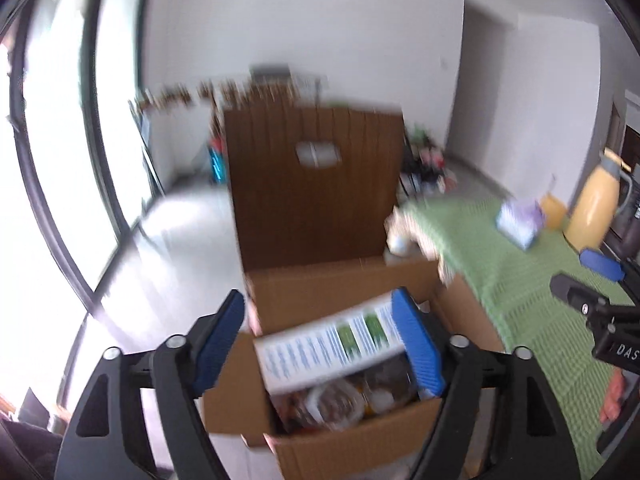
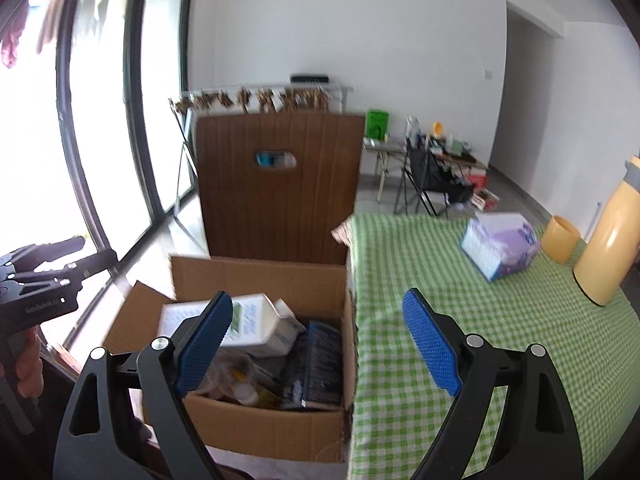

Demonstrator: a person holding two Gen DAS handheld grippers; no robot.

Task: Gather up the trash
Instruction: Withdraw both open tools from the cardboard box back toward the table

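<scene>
My left gripper (image 1: 320,344) spread wide and empty above the trash-filled cardboard box (image 1: 344,444), white carton (image 1: 324,344) below its pads, my right gripper (image 2: 320,344) wide, empty, checked tablecloth (image 2: 500,320) beneath its right finger

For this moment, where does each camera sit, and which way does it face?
Left wrist: on the left gripper, above the box, facing down into it and toward the brown panel; shows its open fingers, plus the right gripper at the right edge.
Right wrist: on the right gripper, over the table edge, facing the same way; shows its open fingers, plus the left gripper and a hand.
Shared: box, panel, table, tissue pack, flask.
</scene>
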